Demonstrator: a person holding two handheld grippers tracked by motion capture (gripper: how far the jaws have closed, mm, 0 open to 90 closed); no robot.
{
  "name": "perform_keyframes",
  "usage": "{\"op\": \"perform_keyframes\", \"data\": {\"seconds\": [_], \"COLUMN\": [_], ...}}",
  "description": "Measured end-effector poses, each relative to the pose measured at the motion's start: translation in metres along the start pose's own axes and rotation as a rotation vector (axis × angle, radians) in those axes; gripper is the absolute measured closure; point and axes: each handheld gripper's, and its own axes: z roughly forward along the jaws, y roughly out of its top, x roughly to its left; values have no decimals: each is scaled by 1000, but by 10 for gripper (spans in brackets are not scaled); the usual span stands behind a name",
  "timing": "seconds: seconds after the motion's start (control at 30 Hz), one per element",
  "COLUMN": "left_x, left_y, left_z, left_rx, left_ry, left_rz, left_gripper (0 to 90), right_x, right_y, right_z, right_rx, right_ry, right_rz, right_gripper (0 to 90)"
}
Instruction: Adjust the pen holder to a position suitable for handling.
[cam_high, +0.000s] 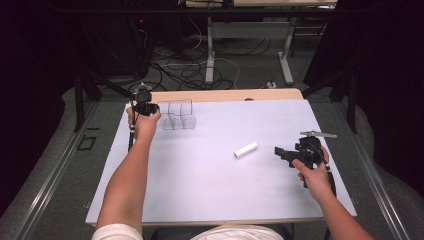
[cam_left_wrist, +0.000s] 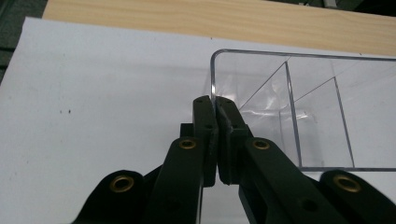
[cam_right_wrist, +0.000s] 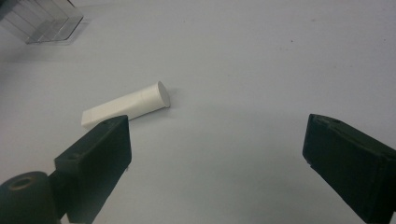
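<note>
A clear plastic box (cam_high: 177, 116) with inner dividers stands at the far left of the white table sheet (cam_high: 210, 190). My left gripper (cam_high: 150, 108) is at its left end. In the left gripper view the jaws of that gripper (cam_left_wrist: 215, 105) are shut on the box's (cam_left_wrist: 317, 116) thin left wall near a corner. A white cylinder (cam_high: 246, 149) lies on its side right of the middle. My right gripper (cam_high: 280, 152) hovers just right of it, open with nothing between its jaws. In the right gripper view the cylinder (cam_right_wrist: 128, 107) lies ahead and left of this gripper (cam_right_wrist: 217, 140), with the box (cam_right_wrist: 42, 23) at the top left.
A strip of bare wooden tabletop (cam_high: 225, 95) shows beyond the white sheet. Behind the table, cables (cam_high: 200, 65) lie on the floor around the legs of another table (cam_high: 210, 50). Dark drapes stand on both sides.
</note>
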Motion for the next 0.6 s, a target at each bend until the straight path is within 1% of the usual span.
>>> {"op": "perform_keyframes", "data": {"seconds": [0.03,0.1,0.23,0.33,0.37,0.47,0.53,0.6], "left_x": [-1,-2,-4,-4,-4,-2,0,0], "left_y": [-2,-6,-16,-24,-27,-33,-35,-38], "left_z": [-2,-8,-18,-23,-24,-29,-32,-32], "left_rx": [1,3,27,27,22,33,43,39], "left_ry": [-11,-20,-19,-16,-15,-22,-23,-19], "left_rz": [-8,2,24,32,26,9,10,-2], "left_gripper": [890,890,890,889,889,889,889,889], "right_x": [1,1,2,3,3,3,3,2], "right_y": [0,0,0,0,0,-1,-1,-1], "right_z": [0,1,1,1,1,1,2,2], "right_rx": [0,1,1,3,5,6,8,8], "right_ry": [-1,1,1,2,2,0,-1,0], "right_rz": [2,-6,-10,-7,-8,-9,-12,-16], "right_gripper": [75,75,74,75,75,75,74,74]}}
